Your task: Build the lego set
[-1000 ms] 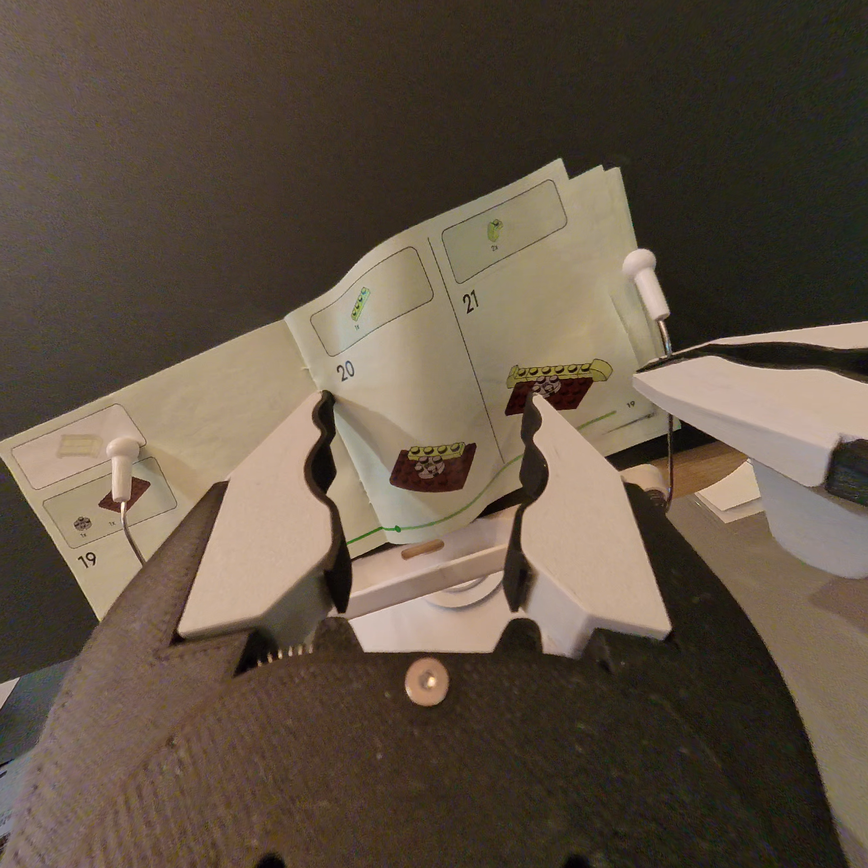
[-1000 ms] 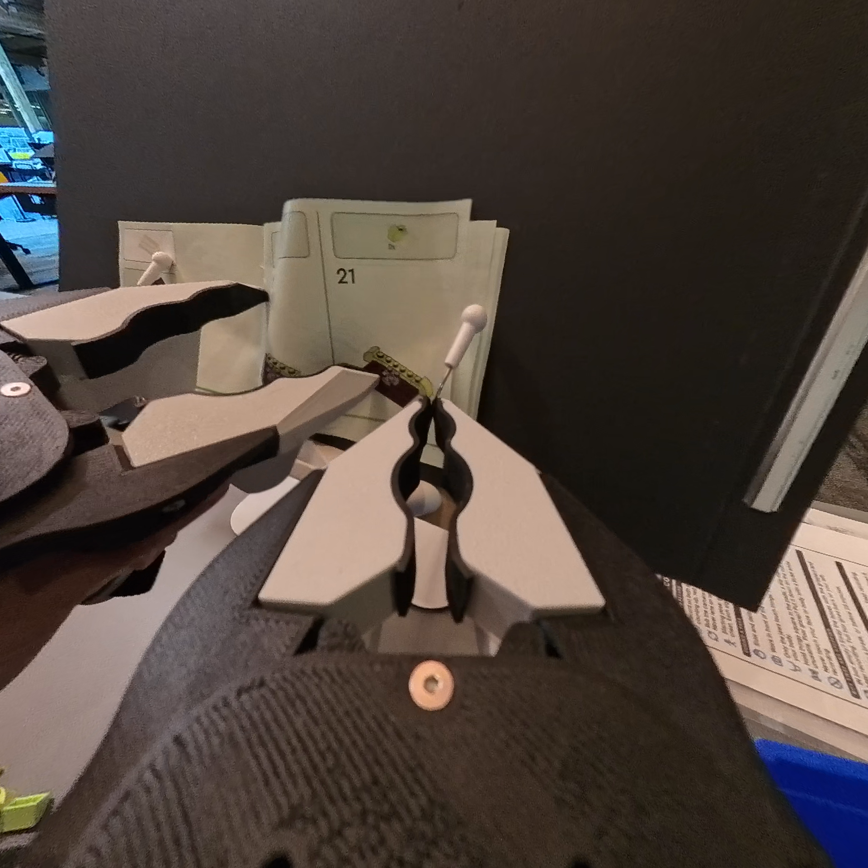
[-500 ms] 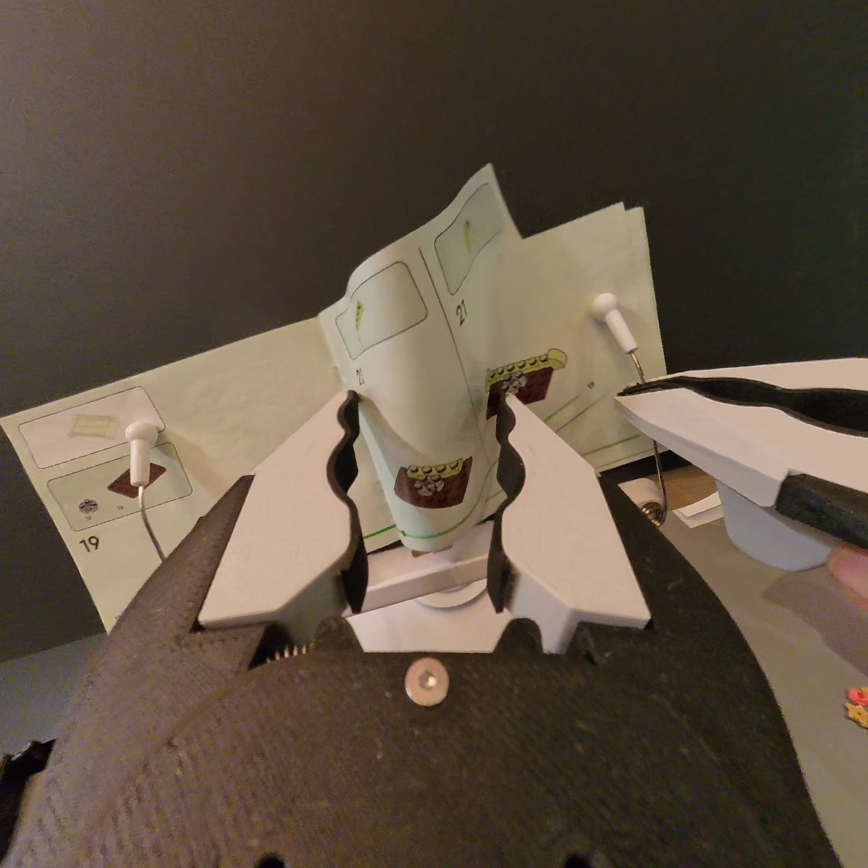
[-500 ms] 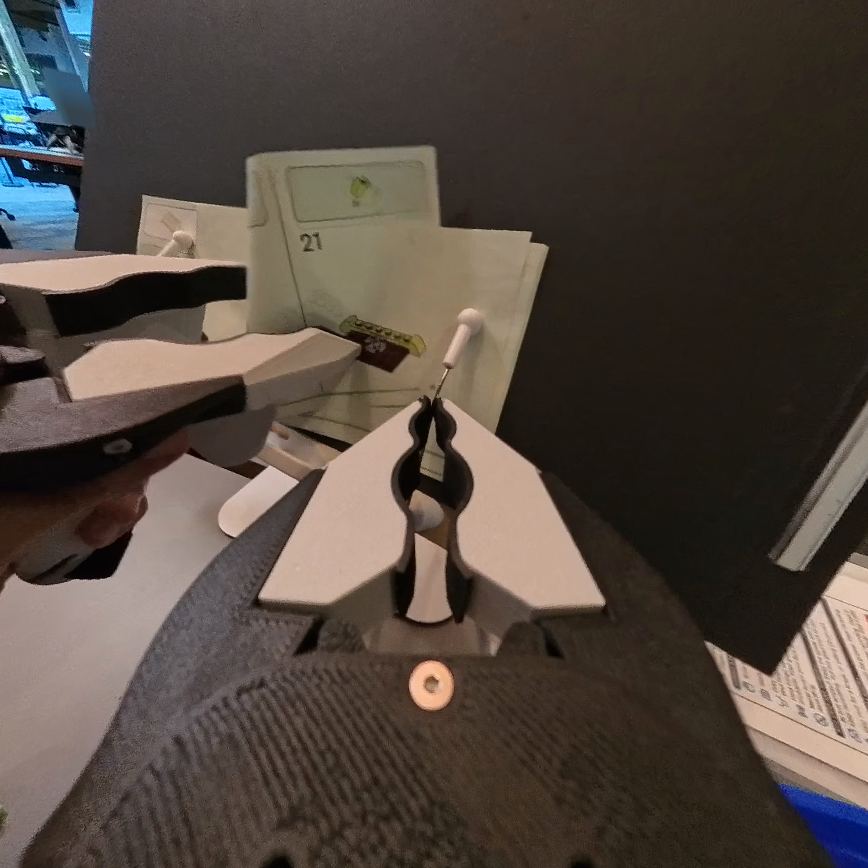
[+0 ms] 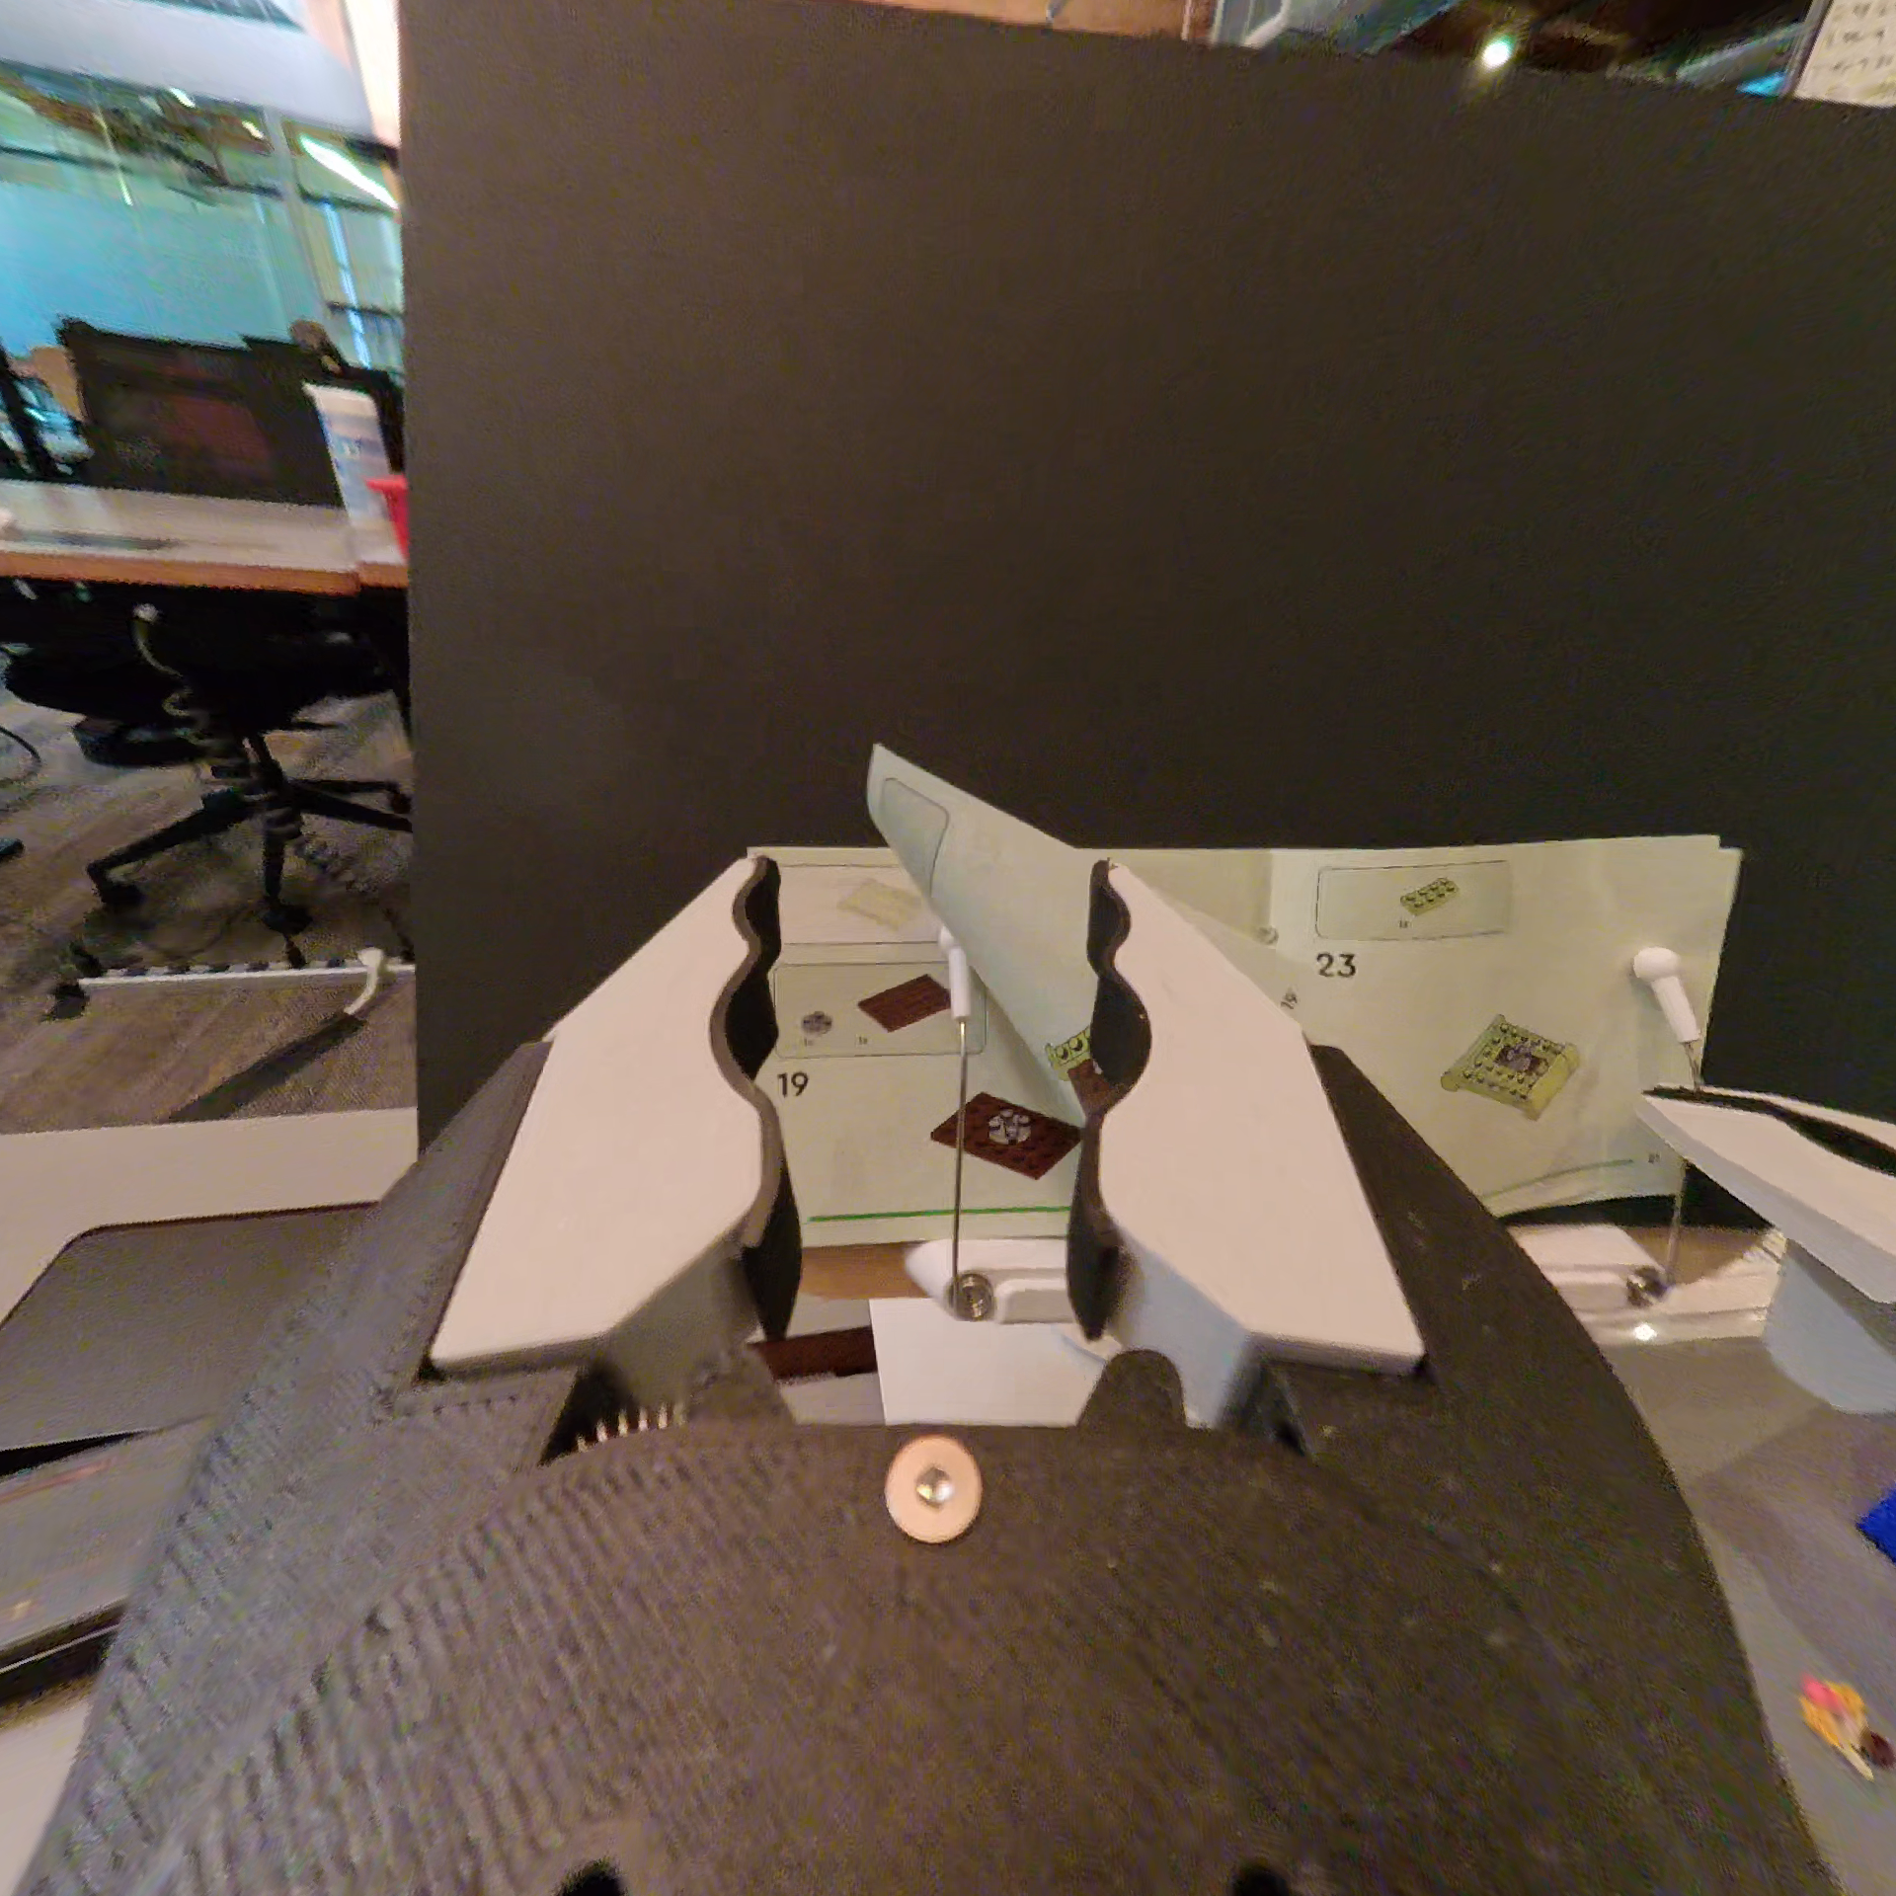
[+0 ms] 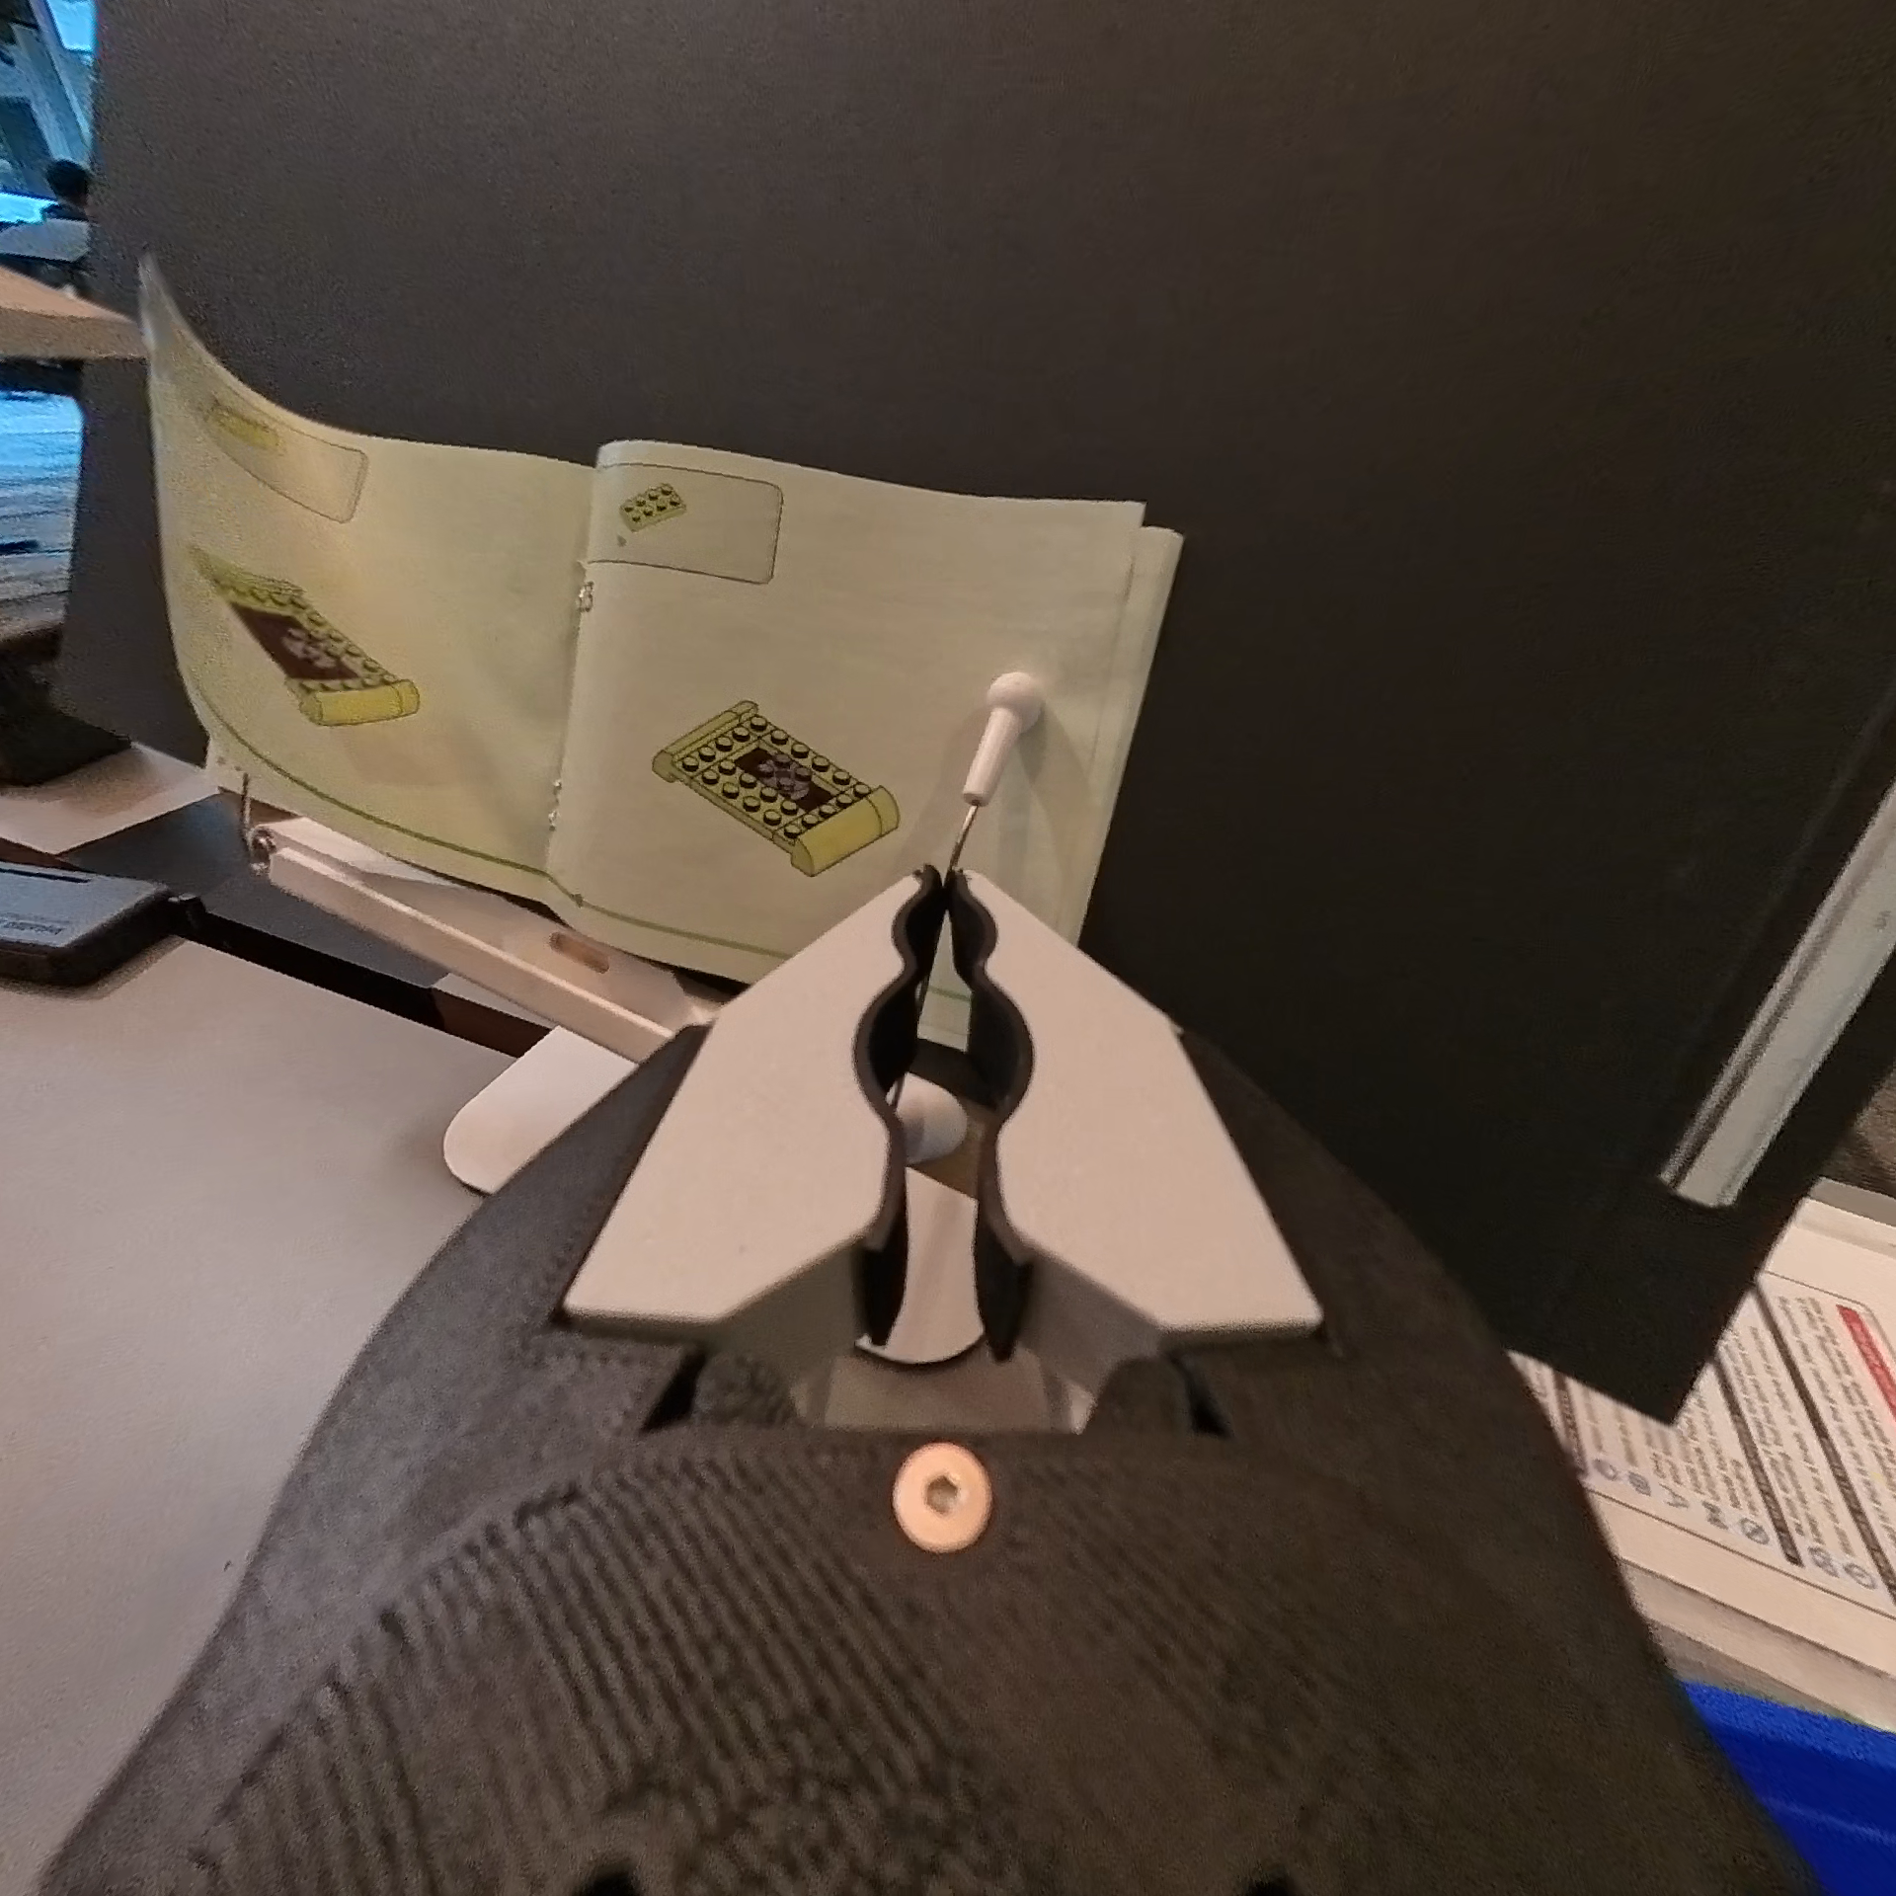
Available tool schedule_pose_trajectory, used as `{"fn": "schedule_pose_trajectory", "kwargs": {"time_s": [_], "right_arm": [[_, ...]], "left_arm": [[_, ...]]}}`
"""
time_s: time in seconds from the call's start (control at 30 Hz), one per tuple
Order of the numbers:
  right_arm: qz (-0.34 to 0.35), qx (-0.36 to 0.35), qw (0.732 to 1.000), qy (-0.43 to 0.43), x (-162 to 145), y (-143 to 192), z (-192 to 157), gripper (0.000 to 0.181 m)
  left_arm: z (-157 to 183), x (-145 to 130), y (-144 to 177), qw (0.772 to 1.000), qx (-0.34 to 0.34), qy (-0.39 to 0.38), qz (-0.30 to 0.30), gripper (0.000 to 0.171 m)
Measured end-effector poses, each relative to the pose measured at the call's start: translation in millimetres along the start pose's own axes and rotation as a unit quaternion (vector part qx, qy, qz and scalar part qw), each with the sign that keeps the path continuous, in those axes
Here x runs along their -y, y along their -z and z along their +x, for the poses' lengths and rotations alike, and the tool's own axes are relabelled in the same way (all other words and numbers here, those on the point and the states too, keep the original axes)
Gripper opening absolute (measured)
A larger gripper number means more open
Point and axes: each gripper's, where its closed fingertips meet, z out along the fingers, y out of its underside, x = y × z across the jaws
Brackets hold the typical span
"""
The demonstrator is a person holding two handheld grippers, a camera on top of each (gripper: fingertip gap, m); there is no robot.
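Note:
The pale green instruction booklet (image 5: 1488, 1026) stands open on a white stand (image 6: 554, 1108) against a black board. One page (image 5: 985, 923) stands half turned, curling left; in the right wrist view this page (image 6: 287, 575) bows over the left side. My left gripper (image 5: 929, 893) is open, its fingers either side of that page and of the left wire page holder (image 5: 959, 1129), touching neither. My right gripper (image 6: 939, 872) is shut on the thin wire of the right page holder (image 6: 1011, 718), just below its white tip, and also shows in the left wrist view (image 5: 1765, 1118).
The black backdrop board (image 5: 1129, 462) rises right behind the booklet. A printed sheet (image 6: 1744, 1488) and a blue bin (image 6: 1826, 1765) lie to the right. A dark flat device (image 6: 62, 913) lies at the left. Small coloured pieces (image 5: 1847, 1734) lie on the grey table. The left gripper's tips are roughly 20 centimeters from the right gripper's.
The page has swung over to the left and a new spread shows. My left gripper has drawn back and left, away from the booklet. My right gripper stays shut on the wire.

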Motion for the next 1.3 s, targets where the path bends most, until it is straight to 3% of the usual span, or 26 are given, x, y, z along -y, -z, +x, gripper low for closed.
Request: {"fn": "schedule_pose_trajectory", "kwargs": {"time_s": [0.13,0.27,0.43,0.57,0.63,0.7,0.77,0.87,1.03,1.17,1.23,1.3], "right_arm": [[-0.026,-0.019,0.998,0.048,5.1,3.9,1.0,0.009],[0.01,-0.011,0.998,0.066,37.1,17.0,-12.1,0.017],[0.043,0.068,0.996,0.038,65.9,23.4,-46.7,0.024],[-0.018,0.154,0.98,0.122,82.7,-1.6,-89.1,0.036],[-0.026,0.173,0.959,0.222,99.5,-12.5,-102.2,0.04],[-0.034,0.237,0.912,0.334,100.2,-16.5,-125.5,0.046],[-0.092,0.334,0.844,0.409,71.7,-9.6,-147.8,0.049],[-0.188,0.393,0.787,0.437,42.6,-6.0,-153.7,0.049],[-0.167,0.393,0.77,0.474,61.0,-22.0,-162.5,0.072],[-0.196,0.436,0.733,0.484,58.3,-27.8,-168.5,0.076],[-0.233,0.467,0.713,0.467,54.4,-24.4,-168.1,0.066],[-0.264,0.479,0.703,0.454,55.4,-23.6,-161.8,0.027]], "left_arm": [[14.0,-18.3,0.2,0.994,-0.081,0.036,-0.066,0.055],[28.8,-20.0,10.9,0.981,-0.163,0.071,-0.083,0.056],[33.6,-3.1,38.8,0.966,-0.238,0.054,-0.088,0.058],[40.8,-23.1,43.4,0.952,-0.275,0.034,-0.129,0.06],[48.0,-36.9,42.7,0.942,-0.3,0.03,-0.145,0.06],[52.3,-49.7,39.9,0.933,-0.32,0.035,-0.158,0.058],[56.5,-58.3,40.3,0.923,-0.344,0.045,-0.167,0.052],[53.5,-62.7,36.7,0.921,-0.345,0.053,-0.175,0.044],[54.5,-58.9,36.2,0.923,-0.348,0.043,-0.161,0.028],[56.4,-62.7,38.4,0.919,-0.359,0.029,-0.162,0.024],[55.2,-63.9,37.9,0.918,-0.36,0.03,-0.162,0.027],[46.0,-60.4,30.9,0.929,-0.335,0.04,-0.15,0.031]]}}
